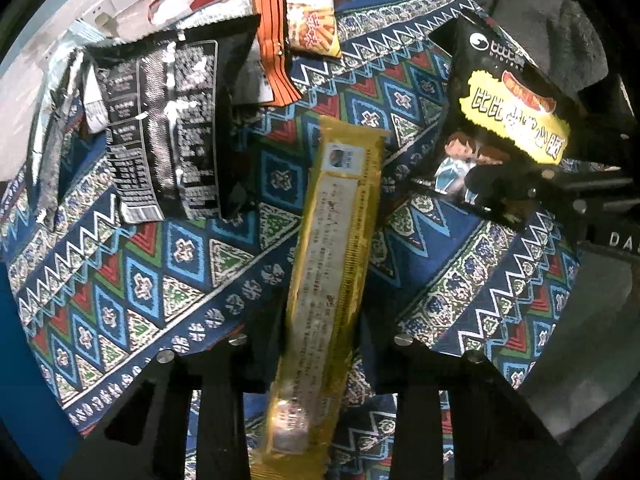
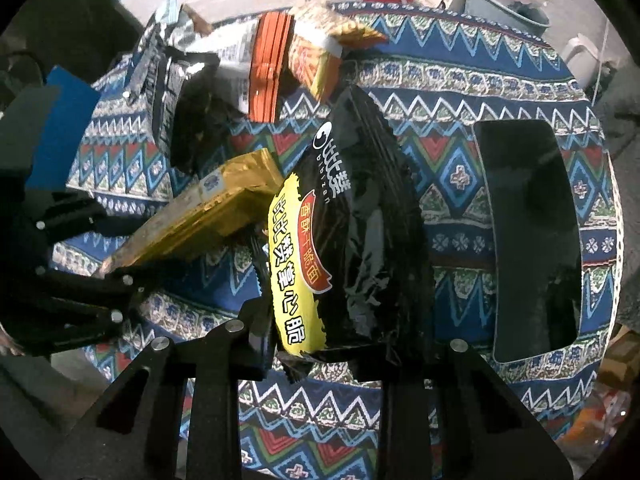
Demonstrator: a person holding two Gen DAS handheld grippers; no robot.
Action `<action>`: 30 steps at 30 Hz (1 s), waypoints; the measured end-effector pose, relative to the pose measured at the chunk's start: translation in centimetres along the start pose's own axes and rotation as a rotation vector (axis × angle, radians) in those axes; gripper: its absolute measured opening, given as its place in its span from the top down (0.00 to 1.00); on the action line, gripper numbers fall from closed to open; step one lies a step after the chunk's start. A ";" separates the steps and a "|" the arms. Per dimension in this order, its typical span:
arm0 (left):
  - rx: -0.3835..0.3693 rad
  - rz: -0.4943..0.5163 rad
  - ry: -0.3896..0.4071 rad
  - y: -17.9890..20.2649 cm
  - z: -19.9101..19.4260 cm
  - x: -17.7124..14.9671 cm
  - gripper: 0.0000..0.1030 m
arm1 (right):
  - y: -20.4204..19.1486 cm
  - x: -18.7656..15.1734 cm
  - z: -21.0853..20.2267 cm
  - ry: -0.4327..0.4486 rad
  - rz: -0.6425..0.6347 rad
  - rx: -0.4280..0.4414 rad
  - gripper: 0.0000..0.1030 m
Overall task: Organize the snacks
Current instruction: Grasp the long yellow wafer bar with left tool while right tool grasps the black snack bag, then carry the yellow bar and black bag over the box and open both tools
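Left tool (image 1: 320,360): pinching the long gold packet (image 1: 336,248) low on its length, over the patterned cloth (image 1: 160,280).
Right tool (image 2: 328,356): clamped on the bottom edge of the black noodle bag (image 2: 360,232), beside the black tray (image 2: 528,240).
Other snacks: leaning at the far edge.
Advice: keep both grips firm; carry the bags apart so they don't snag.
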State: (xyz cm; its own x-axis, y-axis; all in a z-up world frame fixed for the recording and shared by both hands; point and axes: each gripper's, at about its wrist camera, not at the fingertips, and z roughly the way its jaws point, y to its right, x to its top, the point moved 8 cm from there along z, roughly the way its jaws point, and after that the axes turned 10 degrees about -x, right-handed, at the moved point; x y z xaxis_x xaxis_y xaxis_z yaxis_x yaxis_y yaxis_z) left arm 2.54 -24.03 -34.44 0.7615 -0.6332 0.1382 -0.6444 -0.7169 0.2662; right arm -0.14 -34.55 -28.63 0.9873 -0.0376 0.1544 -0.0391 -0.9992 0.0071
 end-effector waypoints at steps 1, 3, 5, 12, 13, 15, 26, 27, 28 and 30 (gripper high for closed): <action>0.003 0.001 0.007 0.0 -0.1 0.1 0.71 | 0.0 -0.9 -0.9 0.006 0.001 -0.002 0.75; 0.013 -0.001 0.019 -0.2 -0.4 0.2 0.72 | 0.1 -0.8 -1.2 0.016 0.005 -0.002 0.75; 0.020 0.003 0.029 -0.2 -0.7 0.3 0.72 | 0.3 -1.5 -2.1 0.024 0.005 -0.005 0.75; 0.038 0.037 0.094 -0.2 -3.9 -0.9 0.72 | -0.1 -1.1 -3.7 0.064 -0.002 -0.032 0.75; 0.037 0.040 0.103 0.0 -4.4 -1.2 0.72 | -0.3 -0.9 -3.9 0.071 0.000 -0.034 0.75; 0.034 0.040 0.122 0.2 -5.4 -1.3 0.72 | -0.2 -0.7 -4.5 0.085 0.001 -0.040 0.75; 0.086 0.023 0.234 -0.6 -11.5 -3.4 0.72 | -2.8 1.3 -8.5 0.180 -0.018 -0.056 0.75; 0.092 0.022 0.246 -0.8 -12.2 -3.5 0.72 | -3.1 1.5 -8.9 0.189 -0.021 -0.056 0.75; 0.099 0.021 0.258 -1.2 -13.0 -3.6 0.72 | -3.5 1.7 -9.2 0.196 -0.025 -0.056 0.75; 0.107 0.012 0.280 -1.4 -14.3 -3.5 0.72 | -4.4 2.1 -10.0 0.212 -0.032 -0.054 0.75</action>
State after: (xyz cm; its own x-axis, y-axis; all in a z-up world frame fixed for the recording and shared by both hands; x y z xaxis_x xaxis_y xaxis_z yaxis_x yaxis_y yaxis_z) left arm 1.79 -16.60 -21.70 0.7335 -0.5477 0.4025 -0.6460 -0.7458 0.1624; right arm 0.56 -30.10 -18.45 0.9339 0.0039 0.3575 -0.0216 -0.9975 0.0673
